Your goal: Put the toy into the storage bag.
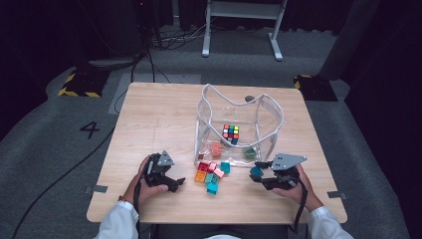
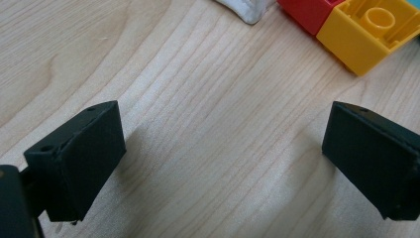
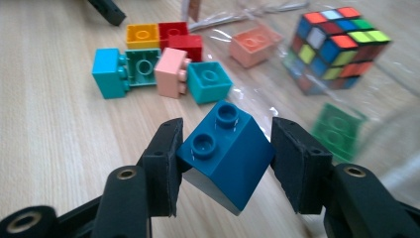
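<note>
My right gripper (image 1: pixel 257 172) (image 3: pixel 225 144) is shut on a dark blue two-stud brick (image 1: pixel 256 171) (image 3: pixel 223 158), held tilted just above the table, right of the loose pile. The pile lies in front of a clear plastic bag (image 1: pixel 268 114): a red brick (image 1: pixel 203 166) (image 3: pixel 181 39), a yellow brick (image 1: pixel 200 176) (image 2: pixel 371 29), a pink brick (image 3: pixel 171 72) and teal bricks (image 1: pixel 212 188) (image 3: pixel 208 82). My left gripper (image 1: pixel 175 180) (image 2: pixel 223 124) stands open over bare wood, left of the pile, with nothing between its jaws.
Inside the bag are a Rubik's cube (image 1: pixel 230 133) (image 3: pixel 339 47), a salmon brick (image 1: pixel 216 148) (image 3: pixel 252 44) and a green brick (image 1: pixel 249 153) (image 3: pixel 339 129). The bag's white edge (image 2: pixel 247 10) lies close ahead of the left gripper. The wooden table (image 1: pixel 154 114) has bare room at its left.
</note>
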Demonstrator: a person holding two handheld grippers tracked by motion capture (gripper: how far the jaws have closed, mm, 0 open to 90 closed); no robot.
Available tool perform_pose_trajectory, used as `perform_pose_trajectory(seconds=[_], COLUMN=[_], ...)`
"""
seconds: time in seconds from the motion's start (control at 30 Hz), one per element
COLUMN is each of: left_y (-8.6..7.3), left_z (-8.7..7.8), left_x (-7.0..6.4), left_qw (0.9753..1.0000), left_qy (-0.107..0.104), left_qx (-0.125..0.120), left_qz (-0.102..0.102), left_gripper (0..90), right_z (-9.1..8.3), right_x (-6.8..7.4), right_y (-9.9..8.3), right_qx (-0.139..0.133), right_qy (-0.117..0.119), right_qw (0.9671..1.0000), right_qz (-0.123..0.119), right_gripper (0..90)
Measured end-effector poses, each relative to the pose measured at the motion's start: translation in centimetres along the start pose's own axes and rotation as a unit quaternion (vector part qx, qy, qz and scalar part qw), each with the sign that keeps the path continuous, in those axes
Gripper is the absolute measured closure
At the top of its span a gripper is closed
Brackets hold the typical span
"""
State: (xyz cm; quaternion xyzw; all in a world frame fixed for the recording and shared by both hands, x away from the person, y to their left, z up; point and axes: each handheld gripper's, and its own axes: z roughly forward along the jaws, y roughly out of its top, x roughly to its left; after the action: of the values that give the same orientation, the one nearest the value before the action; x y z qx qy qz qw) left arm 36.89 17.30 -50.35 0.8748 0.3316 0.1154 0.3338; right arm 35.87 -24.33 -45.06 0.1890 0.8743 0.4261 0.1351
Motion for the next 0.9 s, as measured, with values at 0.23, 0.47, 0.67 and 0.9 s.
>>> perform_pose_trajectory(seconds=[0.23, 0.47, 0.67, 0.9], left_y=[0.0, 0.0, 0.0, 0.0], left_z=[0.0, 0.0, 0.0, 0.0], left_x=[0.0, 0.0, 0.0, 0.0], left_qw=[1.0, 1.0, 1.0, 1.0], left_qy=[-0.002, -0.001, 0.0, 0.0], left_qx=[0.001, 0.0, -0.001, -0.001], left_qz=[-0.001, 0.0, 0.0, -0.001], left_gripper=[3.1, 3.1, 3.1, 3.1], right_z=[-3.1, -6.1, -8.4, -10.2], right_x=[-1.7, -4.0, -7.0, -9.7], right_y=[-0.4, -0.4, 0.7, 3.1], right_qx=[-0.02, -0.036, -0.033, -0.045], right_qy=[-0.029, -0.068, -0.109, -0.145], right_qw=[0.9993, 0.9964, 0.9926, 0.9874], right_qz=[0.014, 0.034, 0.04, 0.047], right_gripper=[48.4, 48.4, 48.4, 48.4])
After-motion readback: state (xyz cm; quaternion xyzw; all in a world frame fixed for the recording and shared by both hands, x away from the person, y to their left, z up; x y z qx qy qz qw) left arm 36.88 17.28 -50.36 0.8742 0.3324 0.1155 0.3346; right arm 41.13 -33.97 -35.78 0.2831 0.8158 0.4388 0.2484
